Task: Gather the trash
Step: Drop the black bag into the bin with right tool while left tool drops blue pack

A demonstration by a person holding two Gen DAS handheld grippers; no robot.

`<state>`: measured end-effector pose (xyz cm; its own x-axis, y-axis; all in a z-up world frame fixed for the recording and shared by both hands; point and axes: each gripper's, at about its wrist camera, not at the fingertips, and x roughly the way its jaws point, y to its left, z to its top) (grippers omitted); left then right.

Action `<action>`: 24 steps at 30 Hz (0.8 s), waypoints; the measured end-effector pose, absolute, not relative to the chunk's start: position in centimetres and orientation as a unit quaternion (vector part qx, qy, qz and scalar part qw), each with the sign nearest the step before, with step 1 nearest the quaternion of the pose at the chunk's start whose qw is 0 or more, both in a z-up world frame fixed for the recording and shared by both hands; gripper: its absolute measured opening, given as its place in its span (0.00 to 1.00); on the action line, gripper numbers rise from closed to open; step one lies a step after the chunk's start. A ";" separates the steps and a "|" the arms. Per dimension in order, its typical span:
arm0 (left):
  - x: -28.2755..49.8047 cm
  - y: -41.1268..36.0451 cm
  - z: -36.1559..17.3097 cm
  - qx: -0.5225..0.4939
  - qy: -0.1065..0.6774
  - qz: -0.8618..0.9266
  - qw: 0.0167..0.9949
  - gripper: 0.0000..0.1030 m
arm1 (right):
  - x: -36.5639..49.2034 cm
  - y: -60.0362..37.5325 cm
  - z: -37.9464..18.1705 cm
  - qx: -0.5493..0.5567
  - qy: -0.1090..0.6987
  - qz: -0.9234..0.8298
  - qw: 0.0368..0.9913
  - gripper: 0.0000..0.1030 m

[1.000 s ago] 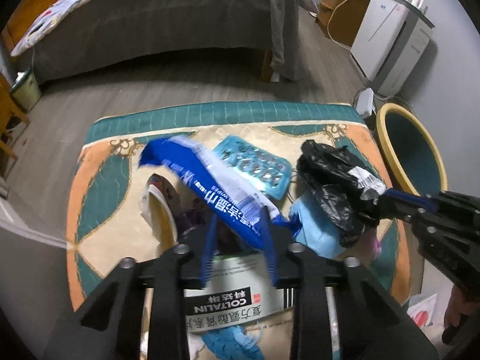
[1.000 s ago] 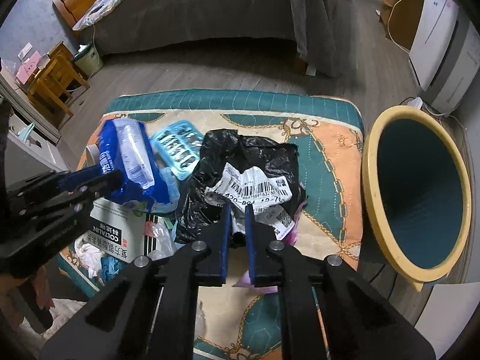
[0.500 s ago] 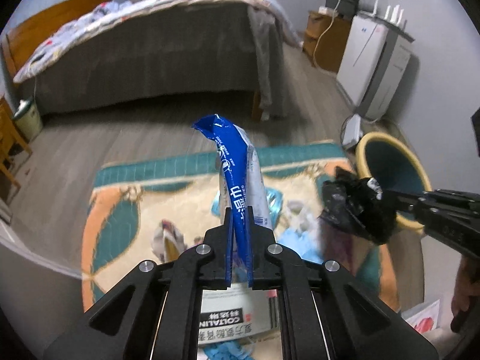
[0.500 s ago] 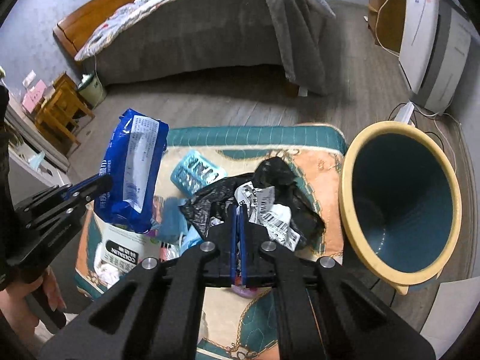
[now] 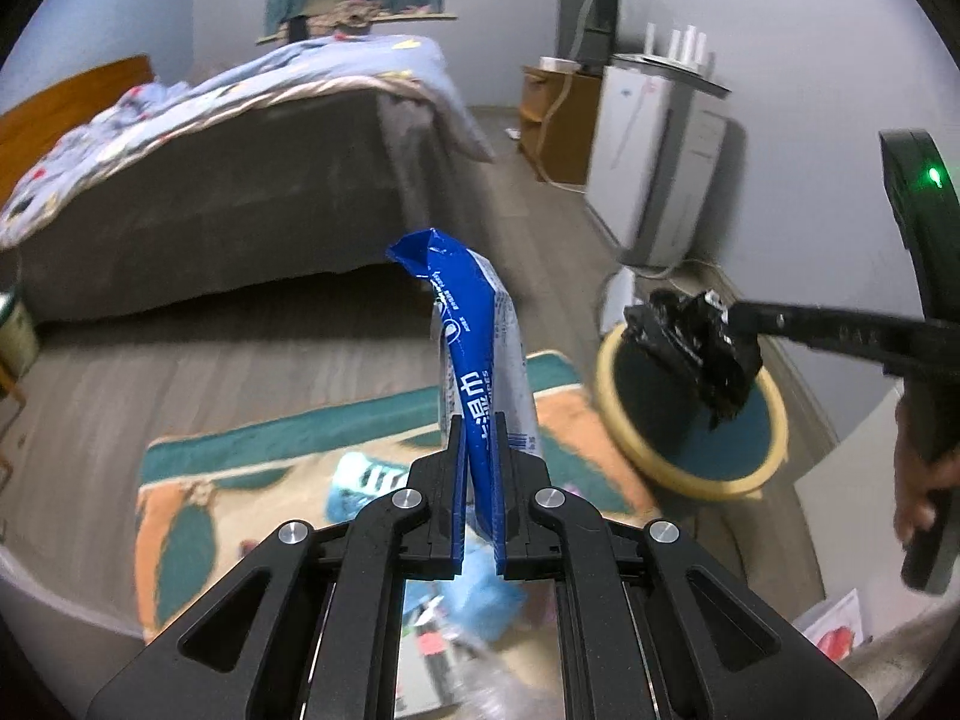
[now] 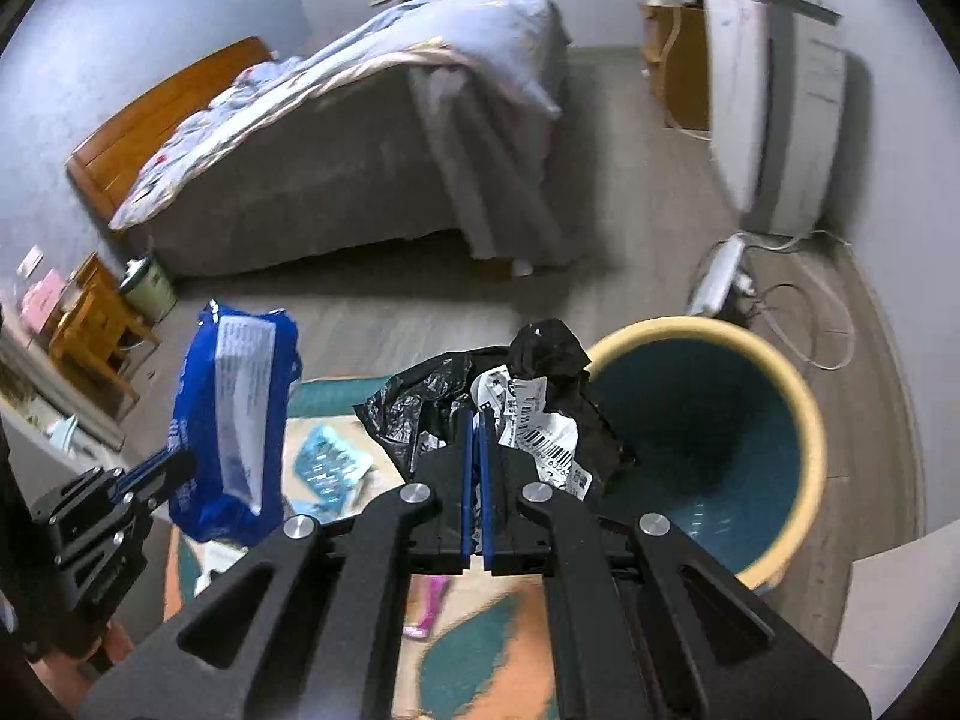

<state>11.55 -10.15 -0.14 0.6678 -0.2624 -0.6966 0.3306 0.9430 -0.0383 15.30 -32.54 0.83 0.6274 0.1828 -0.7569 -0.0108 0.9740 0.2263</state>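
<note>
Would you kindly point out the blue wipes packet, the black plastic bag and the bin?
blue wipes packet point(image 5: 480, 396): left wrist view, printed blue side.
black plastic bag point(image 6: 420, 402): right wrist view, crumpled left part.
bin point(image 6: 807, 420): right wrist view, yellow rim.

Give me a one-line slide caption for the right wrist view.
Right claw carries a crumpled black bag toward the yellow-rimmed bin.

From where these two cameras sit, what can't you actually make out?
- Trash left on the rug: smeared by motion blur in the left wrist view, partly behind the left gripper holding the blue wet-wipes pack.
- Bottom of the bin: dark in the right wrist view, its near side hidden by the black plastic bag in the right gripper.
- Label on that bag: crumpled, print too small.
</note>
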 end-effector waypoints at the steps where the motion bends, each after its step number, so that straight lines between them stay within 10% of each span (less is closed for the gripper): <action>1: 11.7 -11.0 -0.4 0.047 0.376 -0.171 0.909 0.07 | 15.2 -33.2 0.8 0.102 0.429 0.046 0.897 0.01; 20: 15.5 -27.9 -6.0 0.123 0.406 -0.308 0.852 0.08 | 16.0 -45.3 -4.7 0.174 0.481 -0.068 0.857 0.04; 24: 15.3 -28.9 -6.5 0.141 0.404 -0.307 0.850 0.25 | 16.1 -45.5 -4.8 0.174 0.478 -0.071 0.858 0.31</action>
<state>15.33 -28.90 -6.51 0.4847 -0.4088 -0.7733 0.6364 0.7713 -0.0089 16.13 -45.49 -4.79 0.5334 0.0441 -0.8447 0.2876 0.9297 0.2302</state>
